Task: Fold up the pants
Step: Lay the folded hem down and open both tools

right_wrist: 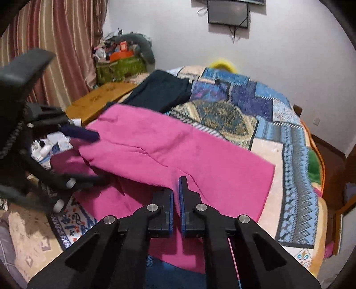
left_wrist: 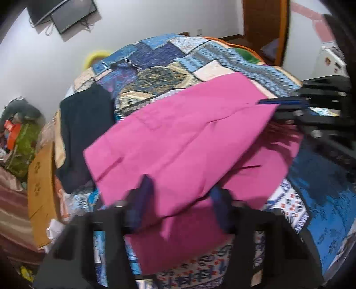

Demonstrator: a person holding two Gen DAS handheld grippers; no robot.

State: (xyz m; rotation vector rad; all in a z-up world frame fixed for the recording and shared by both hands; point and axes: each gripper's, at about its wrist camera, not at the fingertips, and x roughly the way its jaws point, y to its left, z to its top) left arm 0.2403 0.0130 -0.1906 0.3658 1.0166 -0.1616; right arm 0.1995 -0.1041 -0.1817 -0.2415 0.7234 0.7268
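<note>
White plaster walls (right_wrist: 289,55) close off a bedroom where a dark flat screen (right_wrist: 228,13) hangs with loose cables, and striped rust-brown curtains (right_wrist: 55,44) fall in soft vertical pleats at one side. Most of the room is taken by a bed under a patchwork quilt (right_wrist: 278,124), its blocks of blue, cream and gold woven in dense geometric patterns, with a yellow ring-shaped thing (right_wrist: 222,63) showing past its far edge. Spread across the near part of that quilt lie the pink pants (right_wrist: 178,151), a matte, slightly fuzzy cloth with a seam line and a raised fold, one flap lifted off the layer beneath it. Beyond them a dark navy garment (right_wrist: 162,91) lies flat near the quilt's edge, beside a bare wooden board (right_wrist: 98,100). A heap of clutter (right_wrist: 124,57) with a green patterned bag sits against the curtains. The right gripper (right_wrist: 176,200), black hinged arms tipped with blue pads, is pinched tight on the near edge of the pink pants. The left gripper (left_wrist: 180,200) has pink cloth bunched between its blue fingers (left_wrist: 142,195); motion blur hides whether its pads actually press the fabric.
</note>
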